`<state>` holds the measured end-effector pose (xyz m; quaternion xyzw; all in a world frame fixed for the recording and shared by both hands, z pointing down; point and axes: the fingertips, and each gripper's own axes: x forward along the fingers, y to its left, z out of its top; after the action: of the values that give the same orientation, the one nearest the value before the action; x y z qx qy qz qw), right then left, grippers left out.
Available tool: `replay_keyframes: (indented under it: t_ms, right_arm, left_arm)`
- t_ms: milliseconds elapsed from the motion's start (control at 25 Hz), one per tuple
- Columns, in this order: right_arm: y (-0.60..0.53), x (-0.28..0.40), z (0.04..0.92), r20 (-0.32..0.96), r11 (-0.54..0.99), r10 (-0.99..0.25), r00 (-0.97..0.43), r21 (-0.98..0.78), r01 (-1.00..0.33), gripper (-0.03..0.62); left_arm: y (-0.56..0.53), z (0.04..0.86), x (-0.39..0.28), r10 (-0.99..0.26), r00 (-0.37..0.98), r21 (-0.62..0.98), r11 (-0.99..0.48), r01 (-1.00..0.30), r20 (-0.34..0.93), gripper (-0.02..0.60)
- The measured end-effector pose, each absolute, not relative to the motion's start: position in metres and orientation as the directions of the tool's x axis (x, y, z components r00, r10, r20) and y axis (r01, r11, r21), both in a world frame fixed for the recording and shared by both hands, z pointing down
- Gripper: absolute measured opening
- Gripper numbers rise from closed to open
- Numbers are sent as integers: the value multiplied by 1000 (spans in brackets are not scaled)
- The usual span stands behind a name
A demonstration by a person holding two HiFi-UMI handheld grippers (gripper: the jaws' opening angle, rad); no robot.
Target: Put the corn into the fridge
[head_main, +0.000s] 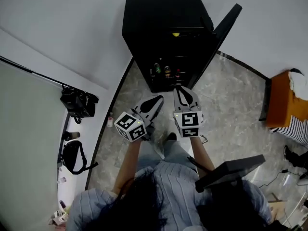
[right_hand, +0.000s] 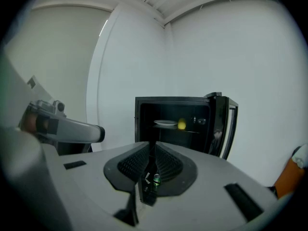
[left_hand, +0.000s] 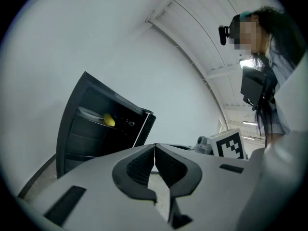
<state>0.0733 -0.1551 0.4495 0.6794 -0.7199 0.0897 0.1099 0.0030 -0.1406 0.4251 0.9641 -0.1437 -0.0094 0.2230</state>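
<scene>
Presently we find left gripper (head_main: 155, 101) and right gripper (head_main: 183, 93) closed, empty; corn (head_main: 175, 33) lies in the fridge (head_main: 154, 13) at twelve o'clock. Its door (head_main: 226, 25), open at one o'clock, may be left unshut

My left gripper (left_hand: 154, 146) was pale grey with black ribbed pads (left_hand: 137, 165), and my right gripper (right_hand: 150, 143) wore the same colours. Each carried a white cube (head_main: 130, 126) printed with black square markers. The fridge (head_main: 163, 32) was black inside and out. On its shelf the corn (right_hand: 181, 124) showed yellow beside a white plate (right_hand: 165, 123). The floor (head_main: 231, 105) was grey, veined like marble. My sweater (head_main: 168, 177) was light blue-grey with fine ribs. An orange block (head_main: 281, 102) sat off to the right.
</scene>
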Motion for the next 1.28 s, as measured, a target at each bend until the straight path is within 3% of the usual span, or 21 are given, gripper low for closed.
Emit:
replay_keyframes:
  t_ms: [440,880,1280]
  right_arm:
    - [-132,23,434,262,2,-965,-12,-37,-999,49]
    - [-75,-54,429,272,-55,-962,23,-111,-992,49]
    - [-18,-114,431,255,-99,-965,61,-140,-985,49]
  left_arm:
    - [-124,407,-38,-236,970,357,-903,-239,52,8]
    - [-63,399,-121,-106,994,341,-934,-112,35,8]
    - [-30,394,-188,-71,997,302,-950,-72,15,8]
